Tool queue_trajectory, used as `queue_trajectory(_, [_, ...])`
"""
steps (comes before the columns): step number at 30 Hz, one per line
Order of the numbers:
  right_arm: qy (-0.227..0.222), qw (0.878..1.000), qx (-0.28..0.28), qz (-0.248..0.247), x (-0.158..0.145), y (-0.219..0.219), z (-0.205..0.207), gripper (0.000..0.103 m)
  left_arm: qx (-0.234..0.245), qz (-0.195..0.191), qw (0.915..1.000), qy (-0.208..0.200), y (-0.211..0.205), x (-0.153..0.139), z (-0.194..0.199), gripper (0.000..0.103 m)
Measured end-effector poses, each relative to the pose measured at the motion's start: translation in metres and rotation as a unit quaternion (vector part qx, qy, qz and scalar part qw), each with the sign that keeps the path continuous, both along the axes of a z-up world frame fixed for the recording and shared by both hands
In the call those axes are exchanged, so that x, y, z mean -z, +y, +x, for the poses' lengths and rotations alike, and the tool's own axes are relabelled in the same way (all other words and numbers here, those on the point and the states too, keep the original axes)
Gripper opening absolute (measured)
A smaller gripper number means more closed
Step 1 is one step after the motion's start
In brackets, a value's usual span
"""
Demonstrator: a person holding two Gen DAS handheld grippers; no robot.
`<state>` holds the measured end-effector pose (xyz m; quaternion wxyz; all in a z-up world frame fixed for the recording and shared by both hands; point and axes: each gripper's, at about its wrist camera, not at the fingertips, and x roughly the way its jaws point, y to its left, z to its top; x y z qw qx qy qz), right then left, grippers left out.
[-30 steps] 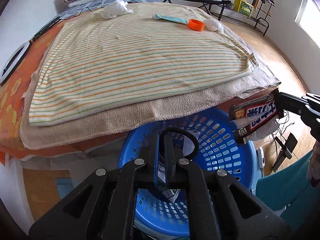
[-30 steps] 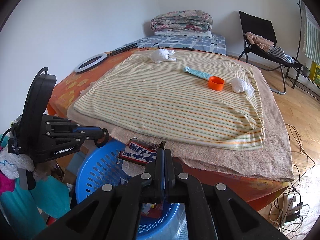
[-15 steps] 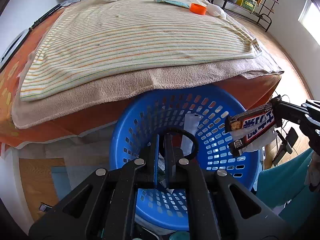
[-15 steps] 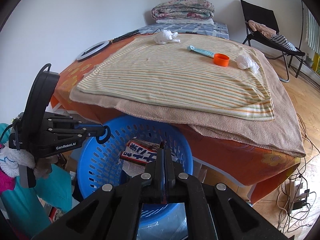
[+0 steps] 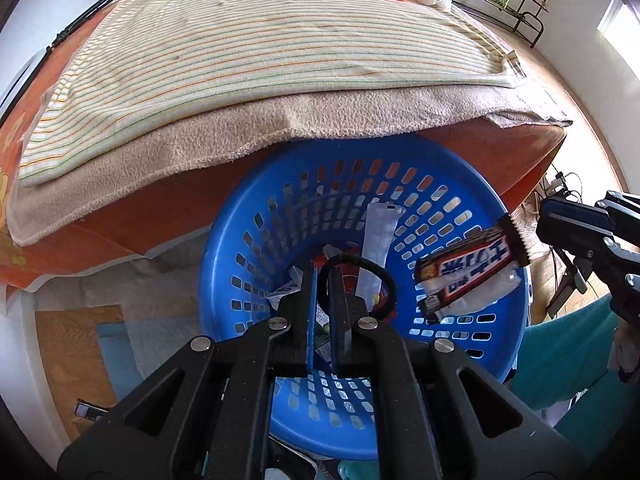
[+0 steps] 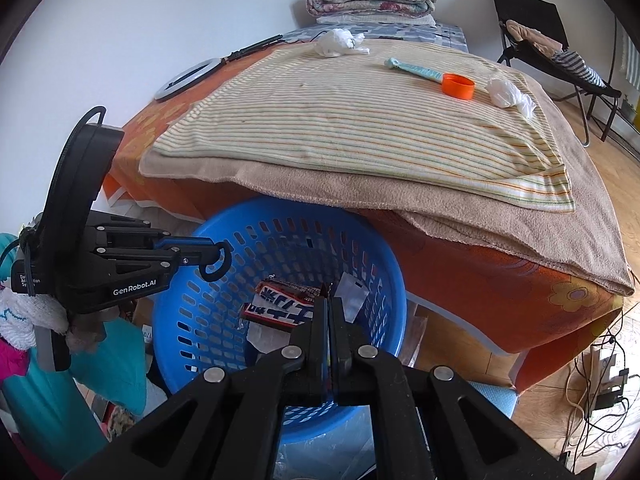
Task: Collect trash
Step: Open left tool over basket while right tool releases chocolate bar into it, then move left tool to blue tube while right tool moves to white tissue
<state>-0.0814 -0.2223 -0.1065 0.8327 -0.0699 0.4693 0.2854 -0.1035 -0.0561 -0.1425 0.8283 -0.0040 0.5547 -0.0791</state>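
Both tongs have dropped lower over the basket [image 5: 256,240] since a second ago, and more of its inside now shows below the bed [image 6: 460,264] edge. Right tongs [image 6: 329,312] are pinched tight on one end of a candy wrapper [image 6: 280,308], which hangs over the basket's open mouth, near its right rim in the left view [image 5: 466,270]. Left tongs [image 5: 323,280] are nearly closed, a thin gap between the fingers; a black loop sits at their tips, and they hold no trash. They hover above the basket's middle.

Inside the basket lie a clear plastic sleeve [image 5: 378,236] and some scraps of packaging.

On the striped blanket [image 6: 360,120] at the far side of the bed are a white crumpled wad [image 6: 338,42] to the left, a teal tube [image 6: 416,69] touching an orange cap [image 6: 458,86], and a second white wad [image 6: 508,94] just right of the cap. All are well apart from the basket.
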Motion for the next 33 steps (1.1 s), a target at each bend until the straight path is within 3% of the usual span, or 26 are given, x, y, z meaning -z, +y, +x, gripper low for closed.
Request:
queue_trajectory(1, [0.001,1.0,0.0,-0.001,0.001,0.0,0.0,0.001,0.0,0.001,1.0,0.002,0.0,0.001,0.0,0.003])
queue_trajectory(3, [0.004,1.0,0.0,-0.002,0.003,0.001,0.001,0.019,0.001,0.004,1.0,0.005,-0.001,0.003,0.0,0.011])
queue_trajectory(4, [0.005,1.0,0.0,-0.002,0.003,0.002,0.001,0.022,0.001,0.005,1.0,0.006,-0.001,0.004,0.0,0.015])
queue_trajectory(6, [0.007,1.0,-0.001,-0.005,0.005,0.003,0.001,0.025,0.001,0.007,1.0,0.004,-0.001,0.005,0.0,0.041])
queue_trajectory(10, [0.01,1.0,0.002,-0.01,0.007,0.004,0.002,0.04,-0.003,0.012,0.9999,0.002,0.0,0.006,0.001,0.047])
queue_trajectory(12, [0.01,1.0,0.004,-0.012,0.007,0.004,0.002,0.05,-0.006,0.014,0.9999,0.003,0.001,0.006,0.002,0.061])
queue_trajectory(15, [0.009,1.0,0.009,-0.015,0.007,0.003,0.002,0.063,-0.012,0.016,0.9998,0.0,0.002,0.006,0.002,0.075])
queue_trajectory(22, [0.011,0.999,0.032,-0.013,0.007,-0.001,0.005,0.087,-0.016,0.017,0.9997,0.003,0.004,0.006,0.003,0.078])
queue_trajectory(33, [0.014,0.998,0.061,-0.027,0.008,-0.004,0.012,0.097,-0.016,0.013,0.9998,0.003,0.004,0.004,0.005,0.078])
